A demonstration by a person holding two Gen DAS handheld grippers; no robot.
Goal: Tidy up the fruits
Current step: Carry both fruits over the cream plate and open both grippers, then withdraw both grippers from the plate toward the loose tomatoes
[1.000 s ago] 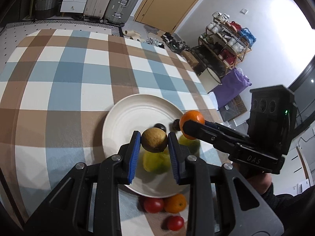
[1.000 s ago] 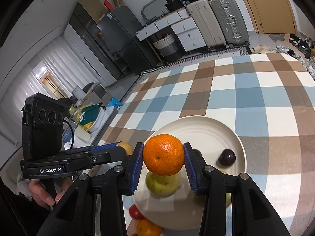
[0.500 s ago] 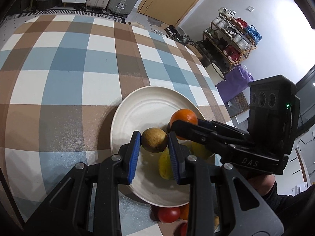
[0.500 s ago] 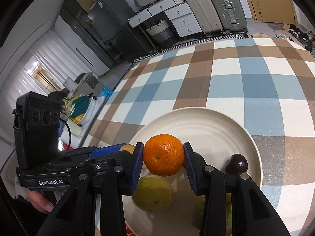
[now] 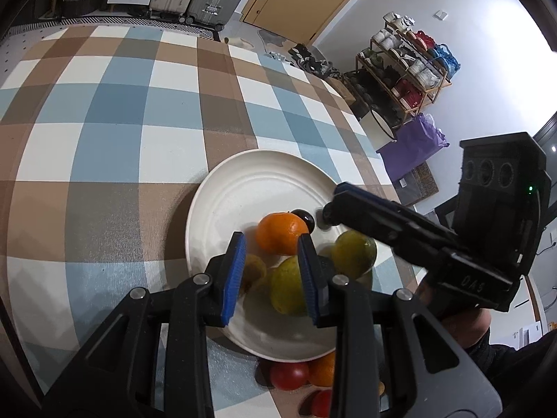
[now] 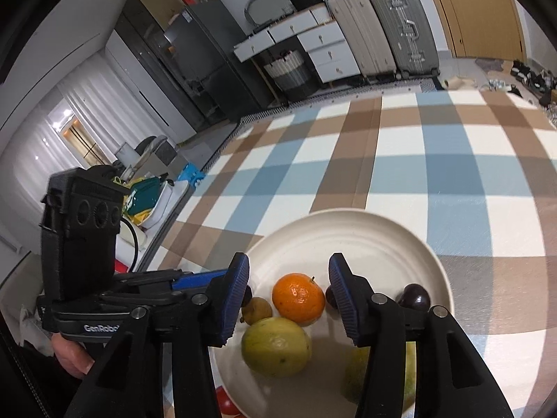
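A white plate (image 5: 243, 188) (image 6: 348, 230) holds an orange (image 5: 281, 232) (image 6: 298, 296), a small brown fruit (image 5: 253, 270) (image 6: 257, 310), yellow-green fruits (image 5: 288, 285) (image 6: 275, 346) (image 5: 353, 252) and dark plums (image 5: 305, 218) (image 6: 414, 296). My left gripper (image 5: 271, 275) is open and empty above the plate, the brown fruit lying just beside its left pad. My right gripper (image 6: 289, 296) is open and empty above the orange; it also shows in the left wrist view (image 5: 330, 205).
Red tomatoes (image 5: 289, 374) and another orange (image 5: 322, 369) lie on the checked tablecloth (image 5: 104, 139) beside the plate's near rim. A tomato (image 6: 226, 405) shows in the right wrist view too. Suitcases, drawers and a shoe rack stand beyond the table.
Both grippers opened. The orange dropped from the right gripper onto the plate, and the brown fruit left the left gripper and lies on the plate. The right gripper pulled back.
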